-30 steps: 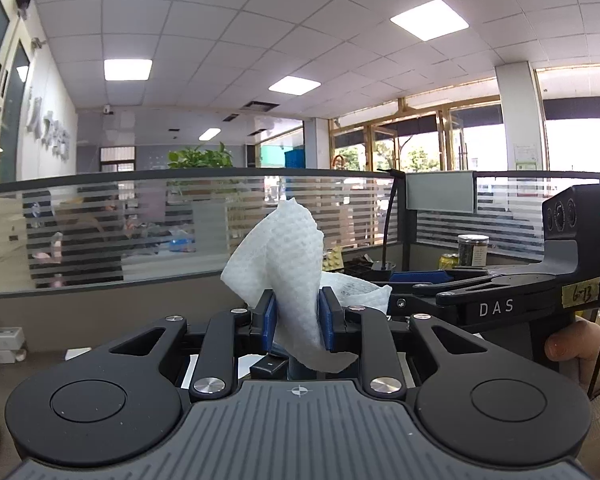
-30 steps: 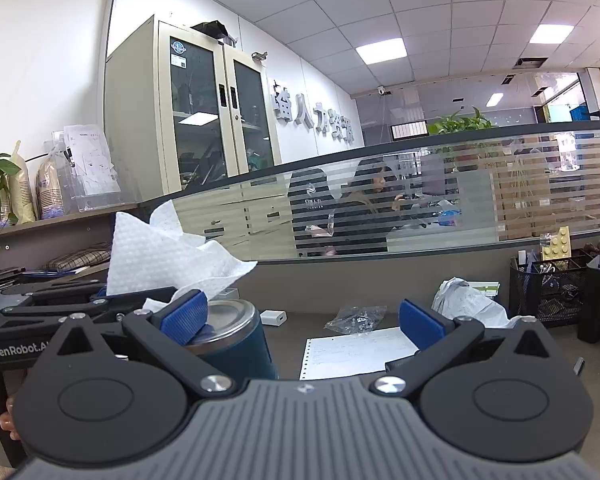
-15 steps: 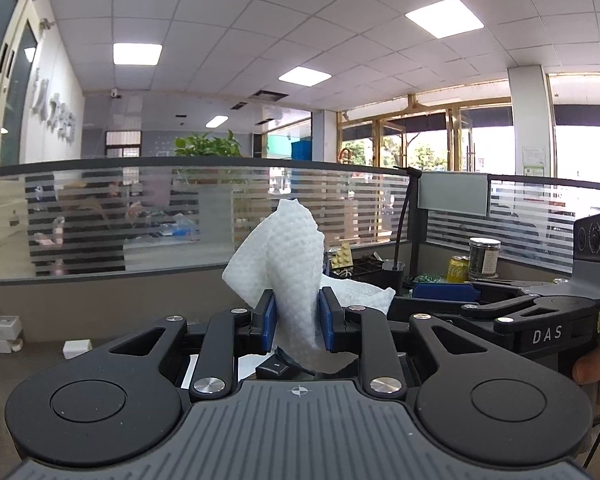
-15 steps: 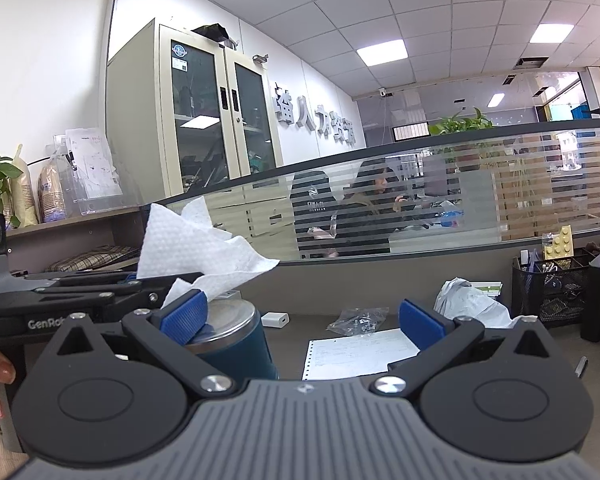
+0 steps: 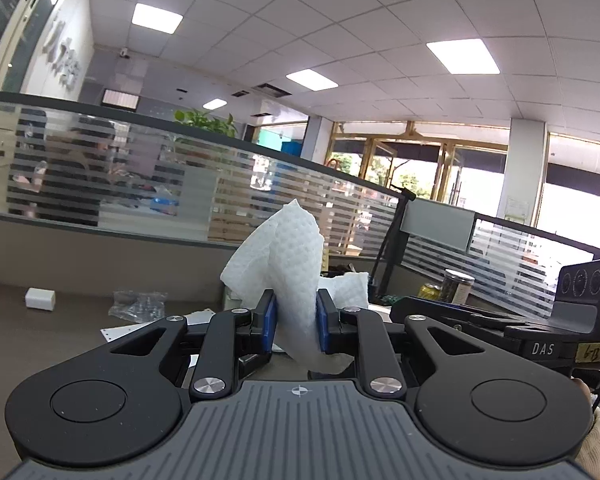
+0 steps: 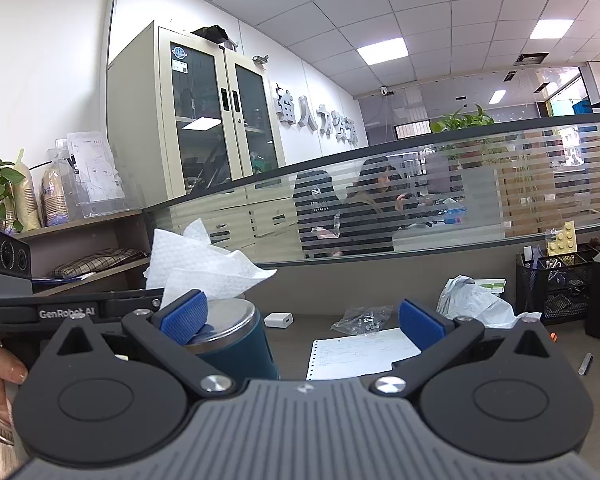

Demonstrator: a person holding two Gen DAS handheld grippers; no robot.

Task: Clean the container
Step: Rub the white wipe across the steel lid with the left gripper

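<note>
My left gripper (image 5: 296,326) is shut on a white paper towel (image 5: 288,264) that sticks up between its blue pads. In the right wrist view the same towel (image 6: 198,264) shows at left, above a dark blue cylindrical container with a silver lid (image 6: 230,338) standing on the desk. My right gripper (image 6: 302,318) is open and empty; its left pad (image 6: 184,316) is just in front of the container's lid, whether touching I cannot tell. The right gripper's body (image 5: 532,332) shows at the right of the left wrist view.
On the grey desk lie a printed sheet (image 6: 360,352), a clear plastic bag (image 6: 362,318), a small white box (image 6: 280,320) and a crumpled white bag (image 6: 476,300). A black mesh organiser (image 6: 552,288) stands at right. A striped glass partition (image 6: 420,208) borders the far side.
The left gripper has tilted and swung so its view turns left and up, towel still held. In the right view the towel has moved right, closer over the container.
</note>
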